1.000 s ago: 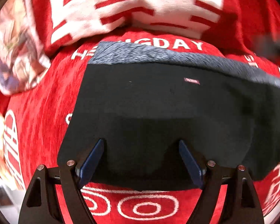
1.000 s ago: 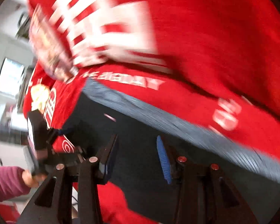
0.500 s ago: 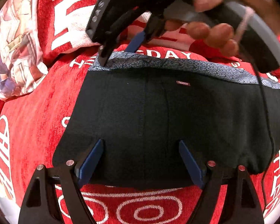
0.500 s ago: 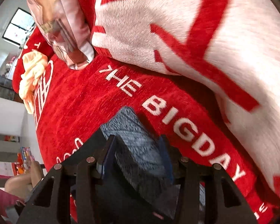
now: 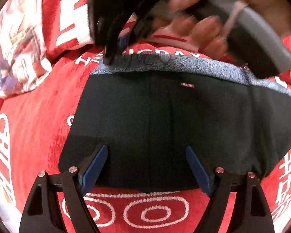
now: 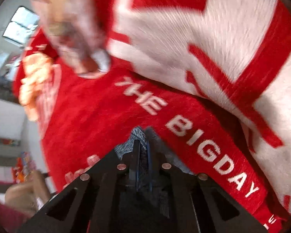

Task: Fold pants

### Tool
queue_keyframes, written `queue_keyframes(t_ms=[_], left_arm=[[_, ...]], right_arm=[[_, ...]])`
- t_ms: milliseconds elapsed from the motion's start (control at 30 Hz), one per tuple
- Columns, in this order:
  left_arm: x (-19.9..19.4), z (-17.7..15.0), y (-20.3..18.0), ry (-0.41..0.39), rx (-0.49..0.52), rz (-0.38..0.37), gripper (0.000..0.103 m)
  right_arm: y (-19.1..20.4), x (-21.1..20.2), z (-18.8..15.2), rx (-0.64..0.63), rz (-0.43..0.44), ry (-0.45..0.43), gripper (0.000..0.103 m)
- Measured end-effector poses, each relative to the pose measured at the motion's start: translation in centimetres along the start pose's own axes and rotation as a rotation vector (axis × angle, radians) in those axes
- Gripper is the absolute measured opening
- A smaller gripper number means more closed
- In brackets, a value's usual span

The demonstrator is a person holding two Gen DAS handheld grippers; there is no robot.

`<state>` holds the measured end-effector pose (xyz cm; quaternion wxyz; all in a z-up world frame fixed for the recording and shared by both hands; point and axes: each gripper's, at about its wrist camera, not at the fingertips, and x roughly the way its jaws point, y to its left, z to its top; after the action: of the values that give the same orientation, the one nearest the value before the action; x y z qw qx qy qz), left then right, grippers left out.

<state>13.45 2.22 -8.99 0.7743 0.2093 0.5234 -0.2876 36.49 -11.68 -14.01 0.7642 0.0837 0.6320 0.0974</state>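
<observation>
We have our right gripper (image 6: 143,155) pinched tight on the grey waistband (image 5: 203,68) of the pants (image 5: 164,120) to lift a fold, while our left gripper (image 5: 147,165) waits wide open (gripping nothing), the near hem between its jaws.

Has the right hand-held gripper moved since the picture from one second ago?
Yes. The right hand-held gripper has come in from the side to the black pants' grey waistband, beside the white "THE BIGDAY" lettering, and is shut on it.
</observation>
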Motion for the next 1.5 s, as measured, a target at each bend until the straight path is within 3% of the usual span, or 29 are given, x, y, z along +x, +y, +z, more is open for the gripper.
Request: queue_keyframes(t_ms=[33,100,233,333,400,467,533,567,600,700,800,967,1167,1267,1433,1500], left_arm=[[-0.1,0.0,-0.1,0.005,0.010,0.002,0.084],[-0.4,0.2,0.0,0.015,0.004,-0.009,0.084],[-1.6,2.1,0.7,0.013,-0.032,-0.005,0.084],[-1.6,4.9,1.0,-0.017,-0.037,0.019,0.084],[-0.7,6.8,1.1,-0.027,-0.045,0.045,0.084],[1.4,8.1,0.8,0.001,-0.039,0.067,0.084],[4.8,8.3,0.5,0.096,-0.031,0.109,0.086],[5.1,8.4,0.7,0.079,-0.055,0.116,0.096],[5.1,8.5,1.1,0.056,-0.085,0.124,0.098],[5.7,8.7,2.2,0.091,-0.144,0.090,0.103],[5.7,8.7,2.3,0.092,-0.137,0.091,0.103],[5.7,8.7,2.2,0.094,-0.135,0.114,0.103],[5.7,8.7,1.8,0.095,-0.124,0.133,0.103],[5.7,8.8,1.8,0.093,-0.126,0.132,0.103],[5.8,8.7,1.7,0.088,-0.120,0.128,0.103],[5.8,8.7,1.9,0.096,-0.126,0.127,0.103]], right_arm=[[-0.2,0.8,-0.2,0.030,-0.009,0.013,0.013],[-0.2,-0.4,-1.1,0.083,-0.002,-0.045,0.013],[-2.0,-6.5,-5.8,0.193,-0.002,-0.160,0.017],[-6.0,-11.5,-12.1,0.360,0.001,-0.227,0.024],[-9.0,-14.0,-17.9,0.513,0.021,-0.251,0.029],[-11.2,-15.5,-23.2,0.645,0.029,-0.262,0.030],[-12.2,-15.7,-28.0,0.762,0.059,-0.262,0.031],[-12.4,-15.3,-30.6,0.821,0.080,-0.261,0.031],[-12.7,-14.9,-32.8,0.867,0.090,-0.254,0.031],[-12.4,-12.6,-37.5,0.980,0.170,-0.250,0.031],[-12.2,-10.8,-39.1,1.036,0.250,-0.286,0.031],[-13.2,-10.3,-40.6,1.126,0.300,-0.365,0.031],[-14.1,-9.8,-42.3,1.242,0.403,-0.400,0.031],[-14.4,-10.5,-43.3,1.248,0.354,-0.415,0.033],[-16.0,-11.0,-43.4,1.301,0.379,-0.488,0.041],[-16.5,-11.4,-42.6,1.289,0.326,-0.456,0.008]])
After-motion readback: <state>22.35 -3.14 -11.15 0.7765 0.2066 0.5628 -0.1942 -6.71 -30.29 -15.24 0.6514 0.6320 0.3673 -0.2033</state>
